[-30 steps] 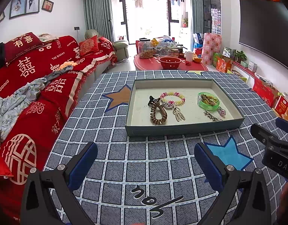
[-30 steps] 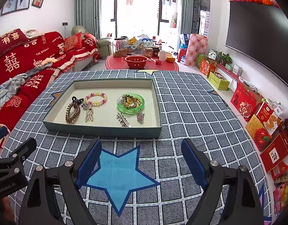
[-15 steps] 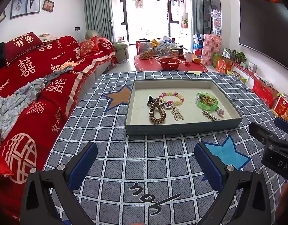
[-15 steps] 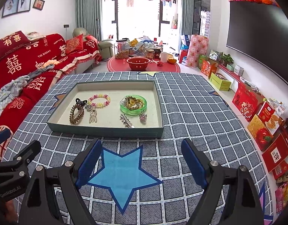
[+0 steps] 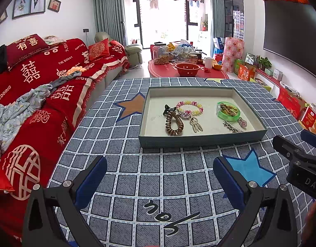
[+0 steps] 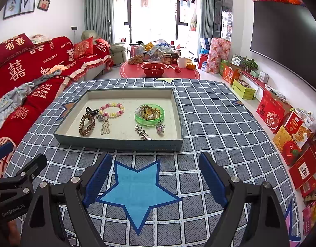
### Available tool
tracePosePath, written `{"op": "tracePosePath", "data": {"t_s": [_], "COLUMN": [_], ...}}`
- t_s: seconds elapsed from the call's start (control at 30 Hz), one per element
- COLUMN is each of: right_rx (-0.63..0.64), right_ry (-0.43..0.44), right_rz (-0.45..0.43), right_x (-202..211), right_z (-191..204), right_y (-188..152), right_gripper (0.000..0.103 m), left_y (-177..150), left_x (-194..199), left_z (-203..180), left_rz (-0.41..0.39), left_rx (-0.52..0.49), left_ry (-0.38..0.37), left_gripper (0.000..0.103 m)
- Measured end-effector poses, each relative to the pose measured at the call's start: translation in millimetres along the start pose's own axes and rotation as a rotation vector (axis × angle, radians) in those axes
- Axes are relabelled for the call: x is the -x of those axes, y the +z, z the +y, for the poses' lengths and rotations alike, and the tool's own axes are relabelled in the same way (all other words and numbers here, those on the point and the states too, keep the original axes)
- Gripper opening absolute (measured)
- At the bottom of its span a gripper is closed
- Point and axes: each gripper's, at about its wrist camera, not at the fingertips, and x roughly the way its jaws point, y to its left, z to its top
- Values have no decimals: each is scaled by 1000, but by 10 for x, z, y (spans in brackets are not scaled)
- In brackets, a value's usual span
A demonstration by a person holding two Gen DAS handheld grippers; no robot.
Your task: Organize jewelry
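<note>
A grey-blue tray point(image 5: 199, 141) lies on the checked tablecloth. In it are a brown spiral hair tie point(image 5: 174, 124), a pastel bead bracelet point(image 5: 189, 106), a green bangle point(image 5: 228, 111) with brown beads inside, a silver clip point(image 5: 232, 127) and a small pendant point(image 5: 242, 122). My left gripper point(image 5: 159, 164) hovers open in front of the tray, nothing between its blue pads. In the right wrist view the same tray point(image 6: 121, 144), hair tie point(image 6: 87, 124), bracelet point(image 6: 112, 109) and bangle point(image 6: 149, 114) lie beyond my right gripper point(image 6: 155, 160), which stands open and empty over a blue star.
A red-covered sofa point(image 5: 34, 86) runs along the table's left side. Beyond the table's far edge a round red table point(image 6: 160, 72) carries a red bowl and jars. Gift boxes point(image 6: 285, 127) line the floor at the right, under a wall television.
</note>
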Motion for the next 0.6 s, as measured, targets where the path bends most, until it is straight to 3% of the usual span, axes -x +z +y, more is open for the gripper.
{"op": "tracePosePath", "data": {"t_s": [0.6], "right_rx": [2], "right_ry": [10], "right_rz": [7], "right_x": [-19], "right_z": [43], "right_y": [-4], "right_gripper": [89], "left_y": [-8], "left_x": [-15], "left_z": [23], "left_rz": [6], "left_rx": [8], "left_ry": [3], "left_gripper": [103]}}
